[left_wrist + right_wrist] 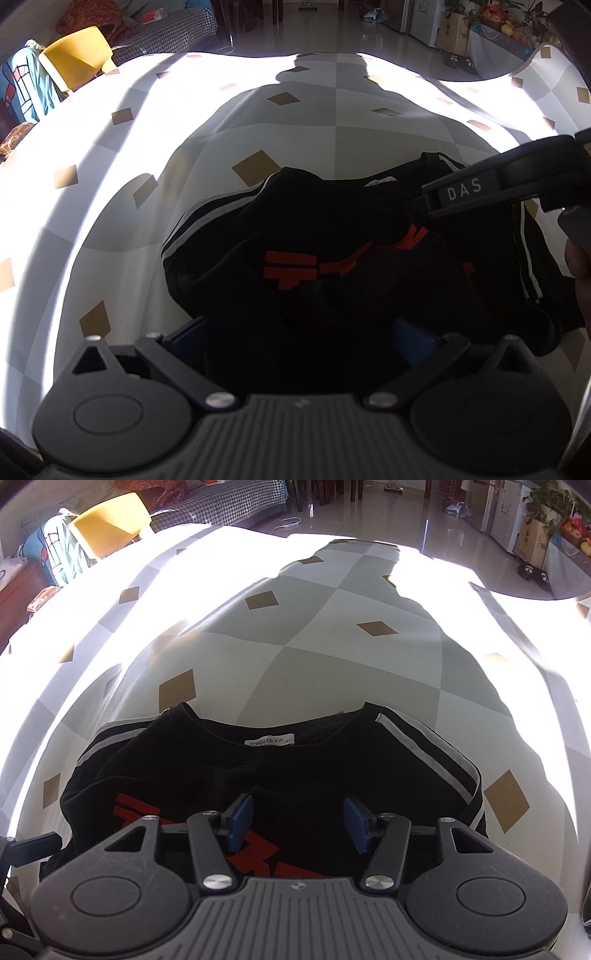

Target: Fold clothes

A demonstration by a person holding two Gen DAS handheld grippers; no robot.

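Note:
A black T-shirt (pixel 280 771) with red print and white shoulder stripes lies rumpled on the checked tablecloth (pixel 332 664), its collar label facing away from me. My right gripper (pixel 298 823) hovers over the chest print, its blue pads (pixel 240 823) apart with nothing pinched between them. In the left wrist view the T-shirt (pixel 332 266) bunches up against my left gripper (pixel 301 336). Its blue pads (pixel 412 339) stand wide apart and the cloth partly hides them. A finger (pixel 465 192) of the right gripper, marked DAS, reaches in over the shirt's right shoulder.
A person's shadow falls across the sunlit table. A yellow chair (pixel 74 55) and a blue garment (pixel 29 85) stand past the far left edge, with a houndstooth sofa (pixel 173 29) behind. A hand (pixel 580 266) shows at the right edge. Boxes and fruit (pixel 498 22) sit far right.

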